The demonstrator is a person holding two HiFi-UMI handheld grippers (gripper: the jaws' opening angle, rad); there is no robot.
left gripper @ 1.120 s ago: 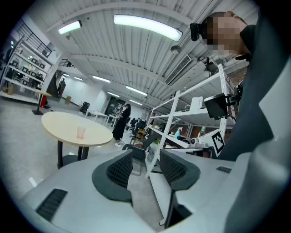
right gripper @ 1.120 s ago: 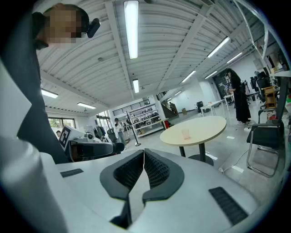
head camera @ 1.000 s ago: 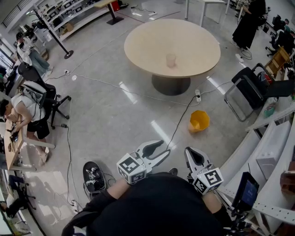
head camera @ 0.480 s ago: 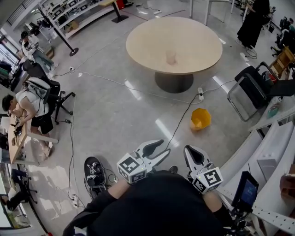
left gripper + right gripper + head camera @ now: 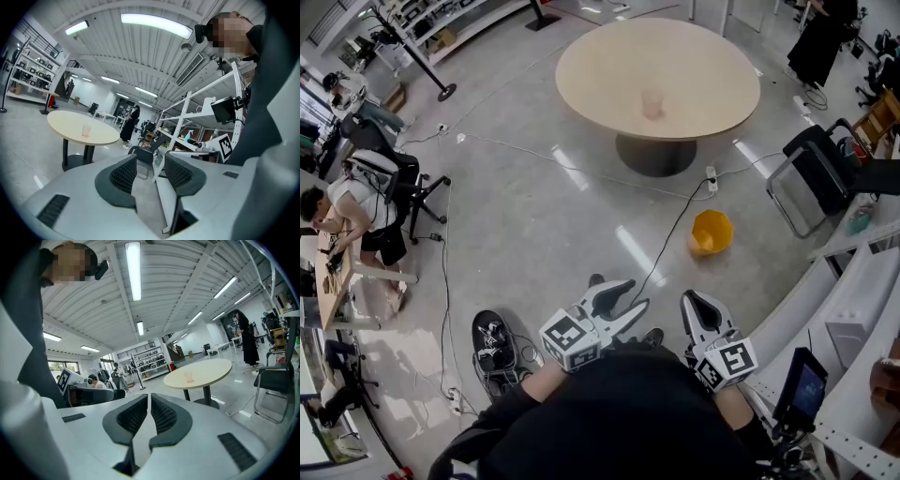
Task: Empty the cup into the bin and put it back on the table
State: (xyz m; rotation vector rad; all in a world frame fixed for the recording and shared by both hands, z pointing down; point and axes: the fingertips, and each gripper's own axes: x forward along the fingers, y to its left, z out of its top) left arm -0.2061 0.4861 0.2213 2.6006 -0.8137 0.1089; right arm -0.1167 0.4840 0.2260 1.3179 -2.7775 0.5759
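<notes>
step: approach. Both grippers are well short of the table (image 5: pixel 581 80) and the cup (image 5: pixel 652 103) is not yet taken.
cup: upright on the table top, near its middle, nothing else beside it. Pale and see-through; I can't tell what it holds.
bin (image 5: pixel 711 232): orange, on the floor off the near side of the table, out beyond the table's foot on the person's right.
left gripper (image 5: pixel 635 293): jaws apart, nothing between them.
right gripper (image 5: pixel 692 302): jaws closed together, empty.
how to do it: I'd take the cup with the left gripper, since it's already open, or open the right before reaching the table. Grip mid-wall and lightly, because it looks thin. Keep it level until it's over the bin.
watch: the cable (image 5: pixel 670 239) on the floor between the table's foot and the person is a likely snag.
head view only: bin, cable, and how far the grippers are from the table.
gripper views only: jaw gaps read directly, and the cup side-on on the table top. Neither shows the bin.
</notes>
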